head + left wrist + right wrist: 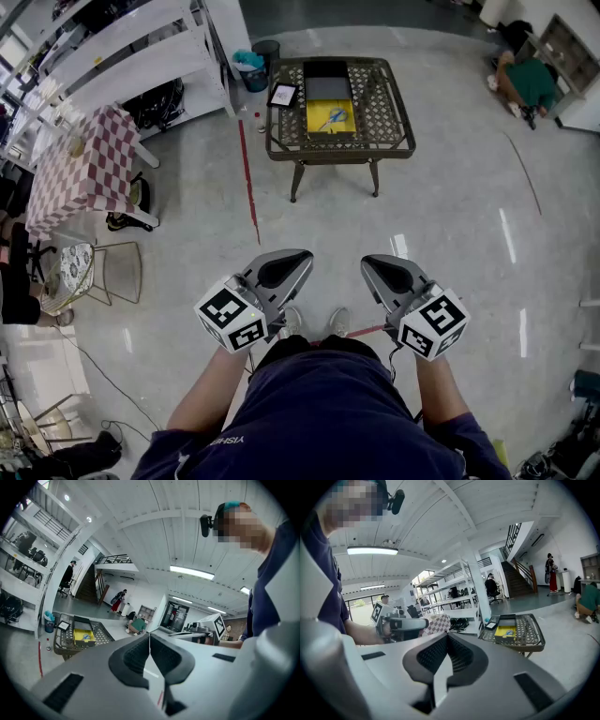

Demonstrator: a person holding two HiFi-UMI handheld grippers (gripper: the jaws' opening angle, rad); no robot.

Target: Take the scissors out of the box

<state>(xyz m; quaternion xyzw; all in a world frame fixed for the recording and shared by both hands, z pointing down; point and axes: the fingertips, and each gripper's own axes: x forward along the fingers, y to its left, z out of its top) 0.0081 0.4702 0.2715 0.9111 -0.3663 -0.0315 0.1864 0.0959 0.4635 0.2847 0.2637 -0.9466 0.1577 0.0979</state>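
Observation:
Far ahead stands a metal mesh table (382,112) with an open yellow box (330,119) on it. Blue-handled scissors (333,117) lie inside the box. Behind the box sits its black lid (328,86). Both grippers are held at waist height, well short of the table. My left gripper (298,257) is shut with nothing between its pads (140,653). My right gripper (371,264) is likewise shut and empty, its pads (459,656) meeting. The box shows small in the left gripper view (83,636) and in the right gripper view (506,631).
A red line (248,178) runs along the floor left of the table. A checkered table (80,164), a wire chair (117,272) and white shelving (122,42) stand at the left. A person crouches at the far right (530,82). A bin (253,70) stands beside the mesh table.

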